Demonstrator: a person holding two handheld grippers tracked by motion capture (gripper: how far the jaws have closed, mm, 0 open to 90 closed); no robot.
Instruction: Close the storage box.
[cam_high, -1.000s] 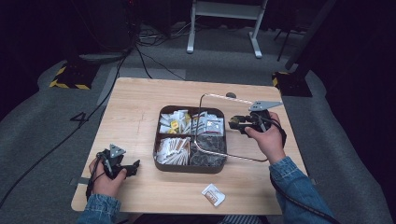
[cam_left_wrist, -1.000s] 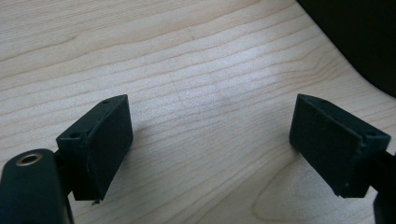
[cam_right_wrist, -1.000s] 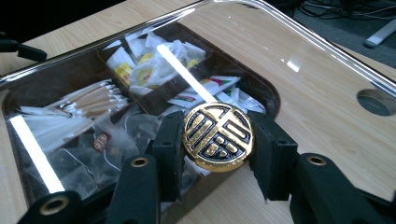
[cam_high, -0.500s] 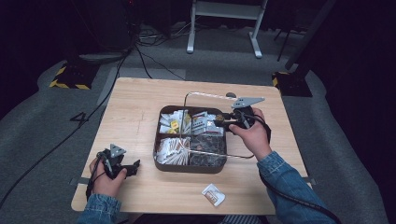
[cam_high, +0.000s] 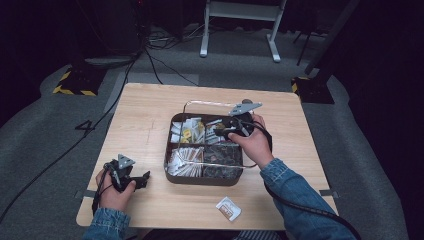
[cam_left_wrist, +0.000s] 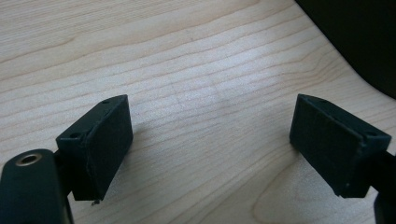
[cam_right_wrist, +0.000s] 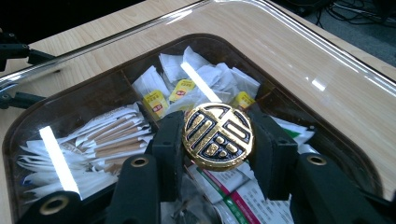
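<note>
A brown tray (cam_high: 200, 181) with compartments full of sachets (cam_right_wrist: 107, 135) sits mid-table. My right gripper (cam_right_wrist: 218, 135) is shut on the round gold knob (cam_right_wrist: 218, 136) of a clear lid (cam_high: 210, 102), and holds the lid just above the tray, offset toward the tray's far right side. In the high view this gripper (cam_high: 231, 125) is over the tray's far right compartment. My left gripper (cam_left_wrist: 210, 140) rests low over bare wood near the table's front left corner (cam_high: 142, 179), open with nothing between its jaws.
One loose sachet (cam_high: 228, 208) lies on the table near the front edge, in front of the tray. The wooden table (cam_high: 145, 125) shows bare wood left of the tray. Cables trail from both grippers.
My right gripper has carried the clear lid leftward, from beside the tray's right edge to over the tray. The left gripper has stayed put.
</note>
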